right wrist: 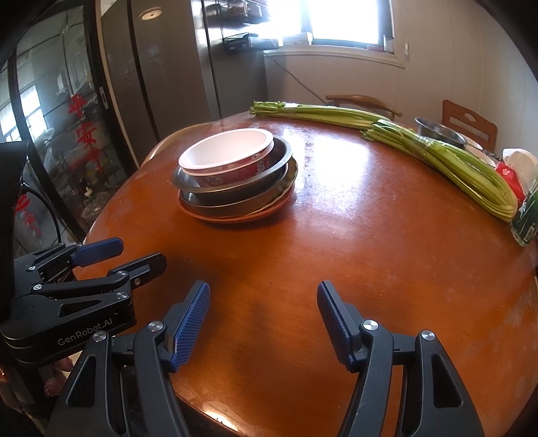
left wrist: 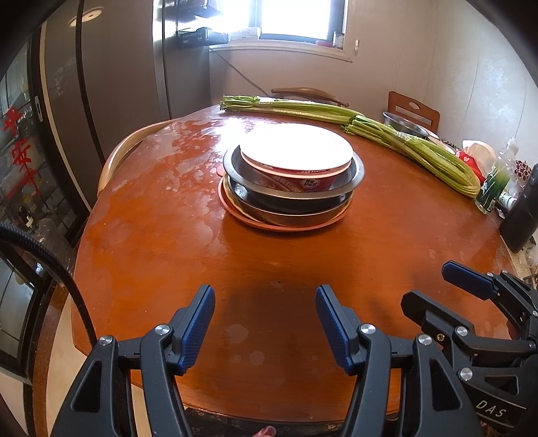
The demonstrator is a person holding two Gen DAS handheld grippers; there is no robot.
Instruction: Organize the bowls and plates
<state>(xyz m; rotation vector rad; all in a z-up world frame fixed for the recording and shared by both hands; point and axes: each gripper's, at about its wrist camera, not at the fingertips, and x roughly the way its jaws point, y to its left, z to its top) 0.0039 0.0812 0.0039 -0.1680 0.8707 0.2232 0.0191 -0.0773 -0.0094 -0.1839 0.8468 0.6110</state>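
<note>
A round wooden table (left wrist: 161, 242) stands by a window (left wrist: 302, 16). One stack of dishes (left wrist: 291, 178) sits mid-table, two celery bundles (left wrist: 413, 148) beyond. The left gripper (left wrist: 265, 322) and right gripper (right wrist: 264, 319) gape, empty.

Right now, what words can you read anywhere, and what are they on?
"GenRobot.AI": on the left gripper's body, in the right wrist view.
"DAS": on the right gripper's body, in the left wrist view.
"FLAVOR": on the paper bowl's rim band; the letters before it are hidden.
Paper bowl's red side print: too blurred to read.
Red characters on the glass door: too blurred to read.
Green bottle label: too small to read.
</note>
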